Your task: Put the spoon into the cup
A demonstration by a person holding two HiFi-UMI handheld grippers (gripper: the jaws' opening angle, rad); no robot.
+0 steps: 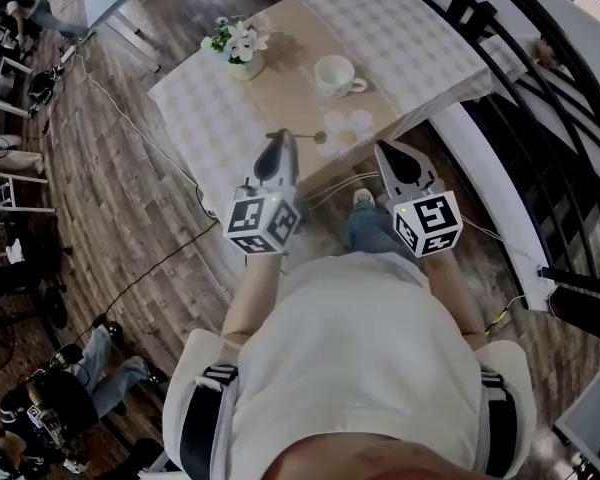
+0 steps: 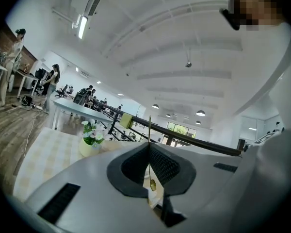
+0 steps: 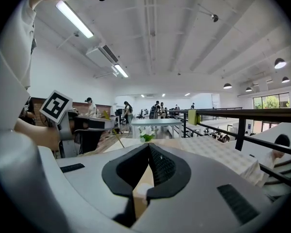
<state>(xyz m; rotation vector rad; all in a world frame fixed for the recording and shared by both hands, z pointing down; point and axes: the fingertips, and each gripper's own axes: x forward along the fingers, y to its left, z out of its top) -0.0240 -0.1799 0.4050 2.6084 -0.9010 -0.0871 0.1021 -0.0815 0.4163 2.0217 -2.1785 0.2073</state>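
Spoon [image 2: 153, 184], slim and metallic, is pinched crosswise in the left gripper's [image 1: 283, 136] closed jaws. The rounded white cup [image 1: 335, 73] stands farther off on the checked tablecloth [image 1: 210, 118]. The right gripper's [image 1: 382, 148] jaws are pressed together, empty.

Cup [image 1: 336, 74] is sitting on table [image 1: 195, 118], upper centre of frame. Flower pot [image 1: 242, 60] is standing left of it. Spoon [image 1: 310, 136] is lying crosswise below cup, at left gripper [image 1: 284, 140] tips. Right gripper [image 1: 386, 150] is sitting right of spoon.
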